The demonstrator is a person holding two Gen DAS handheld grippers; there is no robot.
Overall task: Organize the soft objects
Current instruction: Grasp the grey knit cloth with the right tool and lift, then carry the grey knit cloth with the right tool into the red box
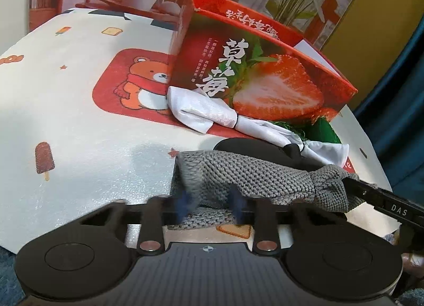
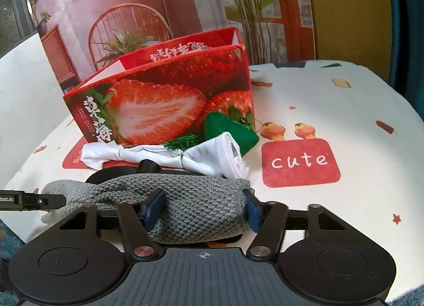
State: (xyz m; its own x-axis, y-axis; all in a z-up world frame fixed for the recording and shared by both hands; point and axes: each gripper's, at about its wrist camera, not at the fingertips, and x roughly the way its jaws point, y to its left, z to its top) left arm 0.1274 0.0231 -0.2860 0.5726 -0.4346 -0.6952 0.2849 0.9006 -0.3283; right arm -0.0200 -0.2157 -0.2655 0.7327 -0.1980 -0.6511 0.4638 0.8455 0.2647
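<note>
Two grippers worked one grey knitted cloth piece [image 2: 185, 213] lying on the white printed table cover [image 1: 79, 134]. Left gripper [image 1: 210, 201] pinched one end; right gripper [image 2: 204, 210] clamped the bulkier end, likely so it lifts evenly toward the open red strawberry carton [image 2: 164, 99]. Readable: "cute" on the red patch [image 2: 300, 161], "DAS" on the right gripper's finger.

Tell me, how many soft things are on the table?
3. A gray knit piece lies nearest, between both sets of jaws. A white cloth lies behind it. A green tasselled thing leans on the strawberry box. More may hide inside the box.
</note>
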